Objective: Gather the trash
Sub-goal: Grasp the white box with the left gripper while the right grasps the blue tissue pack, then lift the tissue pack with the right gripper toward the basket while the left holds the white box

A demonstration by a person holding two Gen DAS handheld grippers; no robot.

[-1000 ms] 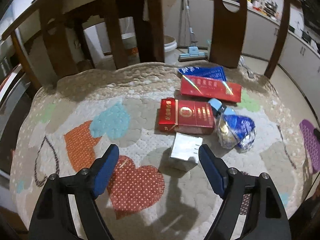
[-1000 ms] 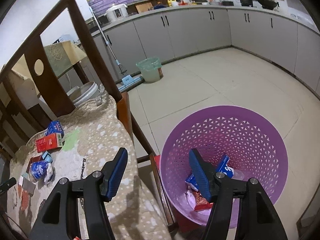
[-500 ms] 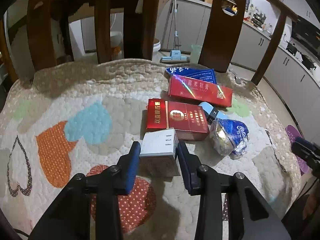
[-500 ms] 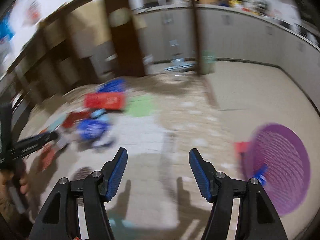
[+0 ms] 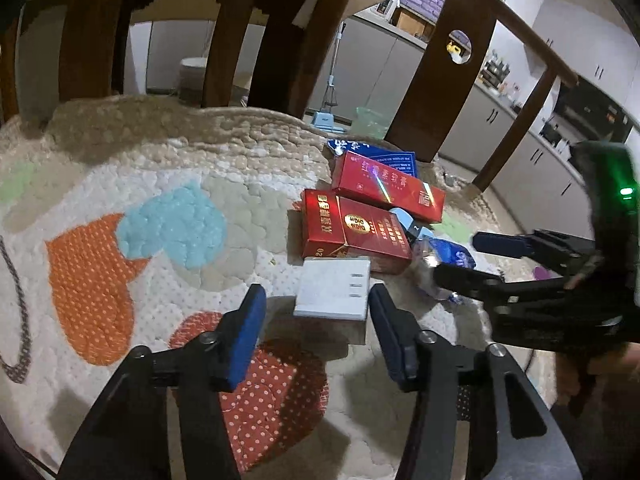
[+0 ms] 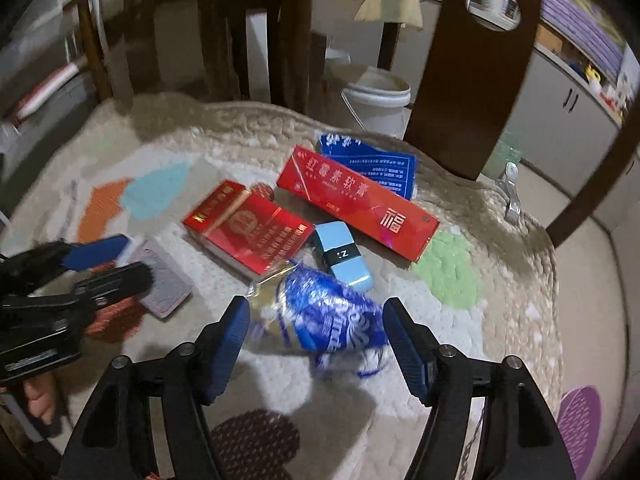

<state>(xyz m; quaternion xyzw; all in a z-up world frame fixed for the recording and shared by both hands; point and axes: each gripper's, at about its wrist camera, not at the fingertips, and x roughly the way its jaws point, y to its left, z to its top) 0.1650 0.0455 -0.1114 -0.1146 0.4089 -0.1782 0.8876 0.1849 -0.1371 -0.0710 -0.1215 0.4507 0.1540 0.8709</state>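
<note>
Trash lies on a quilted seat cushion (image 5: pixel 168 184). A small white box (image 5: pixel 332 294) rests flat just ahead of my left gripper (image 5: pixel 316 332). Its jaws are opening and the pads stand clear of the box on both sides. The right wrist view shows a crumpled blue foil wrapper (image 6: pixel 328 320) between the fingers of my right gripper (image 6: pixel 316 340), whose jaws are opening too, pads not pressing. A red cigarette pack (image 6: pixel 252 232), a long red carton (image 6: pixel 356 200), a flat blue pack (image 6: pixel 368 160) and a light blue little box (image 6: pixel 344 256) lie behind it.
Dark wooden chair-back slats (image 6: pixel 472 80) rise behind the cushion. A white bucket (image 6: pixel 376 96) stands on the floor beyond. The purple basket (image 6: pixel 580 420) shows past the cushion's right edge. A metal clip (image 6: pixel 512 196) lies near the far right rim.
My left gripper shut on the white box half a second ago and has now let it go. My right gripper swung from the purple basket to the cushion, over the blue wrapper.
</note>
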